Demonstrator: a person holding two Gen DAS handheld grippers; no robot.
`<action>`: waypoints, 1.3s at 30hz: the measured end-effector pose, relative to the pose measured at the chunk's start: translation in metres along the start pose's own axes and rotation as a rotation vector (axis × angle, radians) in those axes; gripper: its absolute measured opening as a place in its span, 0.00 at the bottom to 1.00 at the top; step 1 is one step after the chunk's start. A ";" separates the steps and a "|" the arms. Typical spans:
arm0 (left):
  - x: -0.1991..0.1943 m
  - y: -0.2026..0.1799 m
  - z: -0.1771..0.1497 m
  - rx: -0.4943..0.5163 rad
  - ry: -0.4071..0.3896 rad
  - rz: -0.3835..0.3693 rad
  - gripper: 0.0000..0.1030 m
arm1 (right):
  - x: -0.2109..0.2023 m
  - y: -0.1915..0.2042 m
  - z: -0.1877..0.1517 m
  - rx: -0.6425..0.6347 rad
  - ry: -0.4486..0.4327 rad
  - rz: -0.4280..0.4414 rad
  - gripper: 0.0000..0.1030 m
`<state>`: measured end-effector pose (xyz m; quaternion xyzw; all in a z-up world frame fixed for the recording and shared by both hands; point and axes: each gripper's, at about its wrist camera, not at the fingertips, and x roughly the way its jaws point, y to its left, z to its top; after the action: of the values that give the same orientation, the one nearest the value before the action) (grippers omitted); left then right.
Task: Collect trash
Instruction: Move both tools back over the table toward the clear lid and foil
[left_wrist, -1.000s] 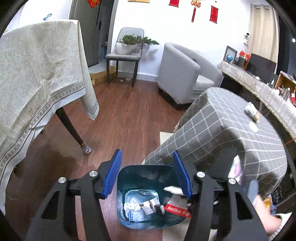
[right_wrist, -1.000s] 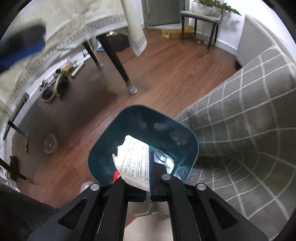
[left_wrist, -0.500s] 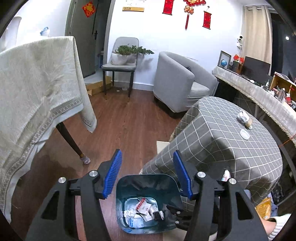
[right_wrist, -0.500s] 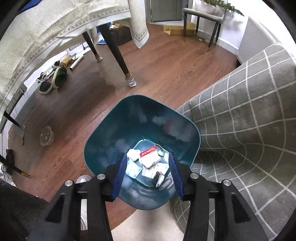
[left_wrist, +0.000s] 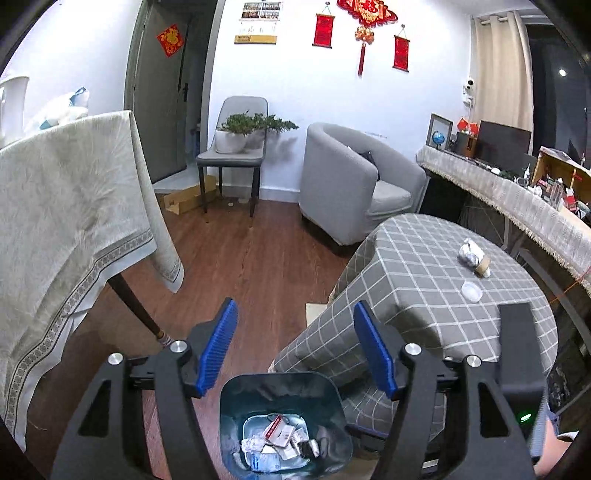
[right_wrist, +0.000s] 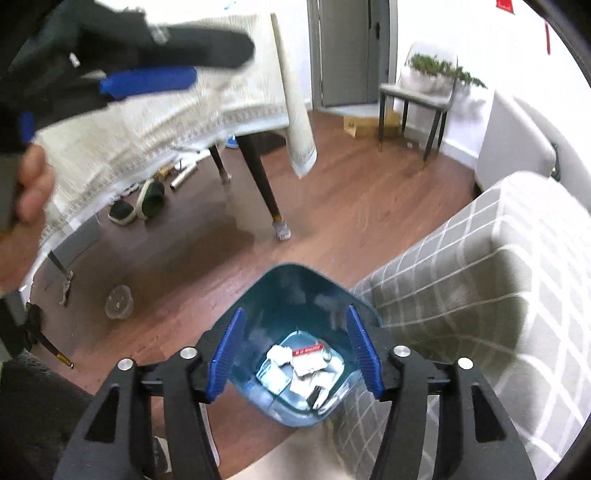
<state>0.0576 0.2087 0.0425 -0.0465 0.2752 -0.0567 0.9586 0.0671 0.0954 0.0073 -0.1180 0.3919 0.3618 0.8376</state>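
Below both grippers sits a teal trash bin (left_wrist: 282, 424) on the wood floor (left_wrist: 258, 280), pressed against the draped side of a low table with a grey checked cloth (left_wrist: 424, 280). In the left wrist view the bin is at the bottom centre of the frame; in the right wrist view it is also low and central. Scraps of paper and wrappers (right_wrist: 301, 363) lie at its bottom, one with a red stripe.

The left gripper (left_wrist: 295, 332) has its blue-padded jaws apart with nothing between them; they have just been opening. The right gripper (right_wrist: 295, 345) also has its jaws apart and empty above the bin, and they too have just been opening.

On the checked cloth, at the right of the left view, rest a crumpled wad (left_wrist: 471, 253), a roll of tape (left_wrist: 483, 263) touching it, and a small round lid (left_wrist: 471, 291) nearby.

A hand (right_wrist: 31, 184) shows blurred at the left edge of the right view.
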 end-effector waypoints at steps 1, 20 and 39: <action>0.001 -0.002 0.000 -0.001 -0.003 -0.006 0.67 | -0.008 -0.005 0.002 0.004 -0.020 -0.006 0.59; 0.028 -0.087 0.006 0.054 0.005 -0.124 0.80 | -0.097 -0.103 -0.022 0.130 -0.151 -0.179 0.73; 0.077 -0.172 -0.001 0.181 0.078 -0.263 0.80 | -0.139 -0.199 -0.051 0.243 -0.165 -0.281 0.74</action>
<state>0.1071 0.0286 0.0221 0.0065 0.2974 -0.2079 0.9318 0.1170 -0.1420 0.0594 -0.0395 0.3423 0.1998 0.9173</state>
